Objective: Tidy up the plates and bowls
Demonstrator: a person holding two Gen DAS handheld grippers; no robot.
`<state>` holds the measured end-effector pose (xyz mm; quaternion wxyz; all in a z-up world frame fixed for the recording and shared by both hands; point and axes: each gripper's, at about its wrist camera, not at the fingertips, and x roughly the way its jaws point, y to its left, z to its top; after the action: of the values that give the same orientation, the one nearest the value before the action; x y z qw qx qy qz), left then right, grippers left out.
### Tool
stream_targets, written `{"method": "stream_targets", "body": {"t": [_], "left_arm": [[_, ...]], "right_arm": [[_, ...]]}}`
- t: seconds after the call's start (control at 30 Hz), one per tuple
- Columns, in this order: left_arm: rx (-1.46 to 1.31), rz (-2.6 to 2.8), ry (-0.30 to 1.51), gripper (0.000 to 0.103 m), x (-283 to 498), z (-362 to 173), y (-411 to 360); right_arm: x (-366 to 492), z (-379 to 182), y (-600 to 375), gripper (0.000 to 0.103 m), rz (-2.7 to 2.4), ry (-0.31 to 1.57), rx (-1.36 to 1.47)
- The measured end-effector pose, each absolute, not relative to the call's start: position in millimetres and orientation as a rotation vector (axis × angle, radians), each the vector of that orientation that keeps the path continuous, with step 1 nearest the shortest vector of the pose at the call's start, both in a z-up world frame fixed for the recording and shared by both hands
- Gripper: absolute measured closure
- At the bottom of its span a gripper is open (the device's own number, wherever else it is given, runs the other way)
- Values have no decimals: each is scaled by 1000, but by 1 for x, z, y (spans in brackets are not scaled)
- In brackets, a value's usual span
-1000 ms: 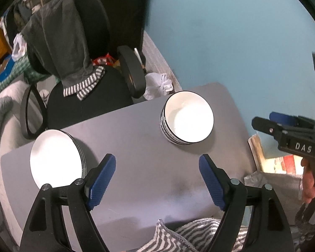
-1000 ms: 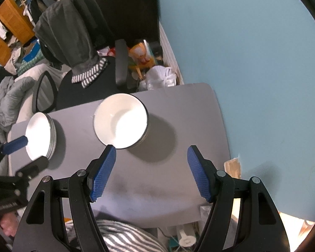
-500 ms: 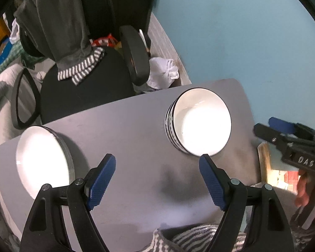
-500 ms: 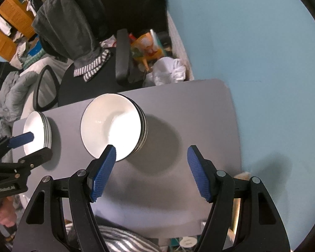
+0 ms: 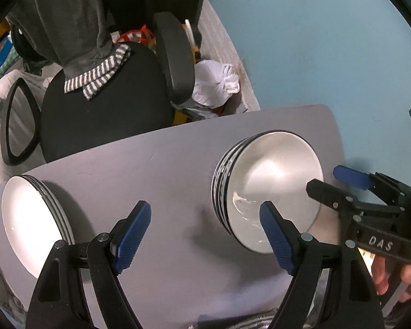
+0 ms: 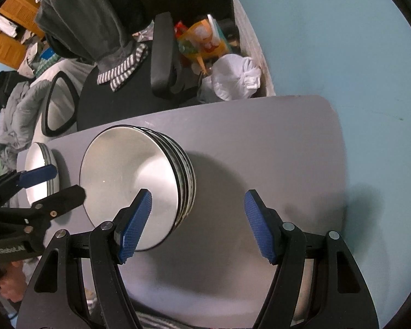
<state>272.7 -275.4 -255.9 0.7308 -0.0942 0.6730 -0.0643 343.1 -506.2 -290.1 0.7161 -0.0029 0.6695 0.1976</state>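
A stack of white, black-rimmed bowls [image 5: 271,186] [image 6: 128,178] stands on the grey table [image 5: 164,164] [image 6: 260,150]. A stack of white plates [image 5: 27,219] [image 6: 37,170] sits at the table's left end. My left gripper [image 5: 205,211] [image 6: 65,182] hangs open above the table between the two stacks, its right finger just in front of the bowls' near rim. My right gripper [image 6: 197,196] [image 5: 326,179] is open too, over the bowls' right side, with its left finger before the top bowl. Neither holds anything.
Behind the table stands a black office chair [image 5: 104,109] with a grey garment [image 5: 68,27] draped over it. A white plastic bag [image 5: 216,85] lies by the light blue wall [image 5: 315,54]. Striped cloth [image 5: 254,323] shows at the near table edge.
Both grippers have come down toward the table, so the bowls and plates look bigger and closer. The bowl stack now lies right at the fingers of both. The jaws stayed as wide as before.
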Motion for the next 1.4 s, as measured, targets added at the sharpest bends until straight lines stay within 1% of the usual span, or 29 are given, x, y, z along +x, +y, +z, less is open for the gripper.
{"method": "stream_targets", "body": {"t": [0.43,0.57,0.6,0.63,0.67,0.73,0.77,0.83,0.87,0.97,1.1,1.23,1.33,1.37,1.4], "left_arm": [[-175,-130,1550,20,292,-284,-291],[-147,-139,1566,28,296,-289,-293],[-145,-145,1573,30,297,-291,-293],[-142,-149,1583,34,298,-294,-293],[-140,-151,1591,43,299,-296,-294],[-144,-159,1613,50,299,-300,-293],[-162,-170,1620,51,300,-302,-293],[-189,-173,1623,52,301,-303,-291],[-204,-175,1623,54,301,-303,-290],[-243,-178,1626,59,302,-303,-289],[-250,-179,1621,61,301,-303,-289],[-226,-183,1624,64,301,-301,-292],[-204,-187,1623,67,301,-299,-296],[-201,-188,1625,69,302,-299,-297],[-199,-192,1634,70,303,-299,-298]], "right_arm": [[362,-316,-499,34,460,1523,-20],[367,-322,-494,34,447,1530,-38],[368,-323,-493,37,445,1532,-41],[368,-324,-492,39,445,1534,-43],[368,-326,-491,43,444,1537,-46],[369,-328,-490,45,437,1543,-51],[369,-330,-490,48,433,1548,-52],[369,-331,-490,49,437,1554,-32],[369,-332,-491,49,436,1556,-20],[368,-333,-491,60,445,1568,9],[367,-332,-488,61,447,1579,4],[363,-333,-481,61,474,1633,-13],[358,-332,-477,62,485,1613,-40],[357,-332,-478,66,487,1612,-36],[358,-332,-479,67,492,1616,-16]]}}
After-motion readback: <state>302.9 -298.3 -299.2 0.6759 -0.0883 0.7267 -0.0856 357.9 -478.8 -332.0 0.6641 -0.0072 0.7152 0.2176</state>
